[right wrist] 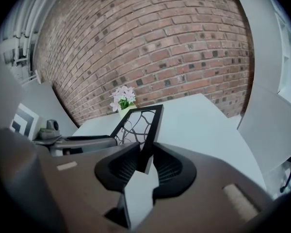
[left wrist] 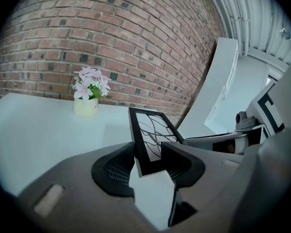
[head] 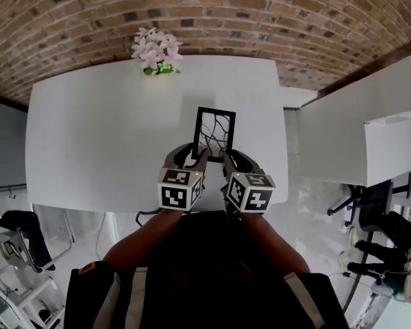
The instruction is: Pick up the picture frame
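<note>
Well, you had the picture frame point(head: 214, 133) pinched at both bottom corners: the jaws of your left gripper point(head: 192, 155) closed on the left corner, those of your right gripper point(head: 227, 157) on the right. It stood upright over the white table point(head: 89, 129), well apart from the flower pot point(head: 157, 66), on your side of it.

Open tabletop point(head: 89, 136) left and right; flower pot point(head: 157, 55) at the far edge; brick wall point(head: 260, 19) behind.
</note>
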The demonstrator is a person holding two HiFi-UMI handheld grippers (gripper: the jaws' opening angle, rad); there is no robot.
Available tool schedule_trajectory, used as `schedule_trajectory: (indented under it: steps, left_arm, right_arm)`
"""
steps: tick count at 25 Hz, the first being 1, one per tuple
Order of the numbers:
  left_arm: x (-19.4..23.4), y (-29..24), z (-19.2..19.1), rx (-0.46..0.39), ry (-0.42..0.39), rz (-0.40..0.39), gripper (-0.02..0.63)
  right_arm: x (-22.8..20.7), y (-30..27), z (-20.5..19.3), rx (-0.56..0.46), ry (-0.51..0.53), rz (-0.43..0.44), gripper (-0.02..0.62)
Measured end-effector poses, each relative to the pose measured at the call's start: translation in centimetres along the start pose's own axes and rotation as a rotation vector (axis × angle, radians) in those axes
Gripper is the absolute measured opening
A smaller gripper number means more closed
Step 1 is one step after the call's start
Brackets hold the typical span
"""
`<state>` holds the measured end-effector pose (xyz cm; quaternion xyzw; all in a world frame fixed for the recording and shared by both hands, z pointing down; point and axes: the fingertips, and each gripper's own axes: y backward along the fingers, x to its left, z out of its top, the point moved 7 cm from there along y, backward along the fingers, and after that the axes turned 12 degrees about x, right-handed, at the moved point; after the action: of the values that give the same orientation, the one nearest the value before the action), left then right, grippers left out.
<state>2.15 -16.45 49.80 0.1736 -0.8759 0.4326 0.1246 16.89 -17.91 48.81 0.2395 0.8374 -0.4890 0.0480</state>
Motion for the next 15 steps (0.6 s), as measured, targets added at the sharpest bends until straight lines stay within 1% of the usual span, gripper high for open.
schedule_trajectory:
  steps: [7, 12, 15]
  left_arm:
    - [-0.2, 4.3, 2.1, -0.080, -0.021, -0.046, 0.172]
    - [-0.5, 7.8, 3.9, -0.168, -0.048, -0.076, 0.170]
    - [-1.0, 9.7, 4.7, -0.222, -0.082, -0.090, 0.152]
  right_arm:
    - [3.3, 3.7, 1.7, -0.116, 0.033, -0.016, 0.084]
    - [5.8, 6.6, 3.1, -0.229, 0.064, -0.038, 0.084]
    - [6.9, 8.2, 3.6, -0.280, 0.079, -0.041, 0.083]
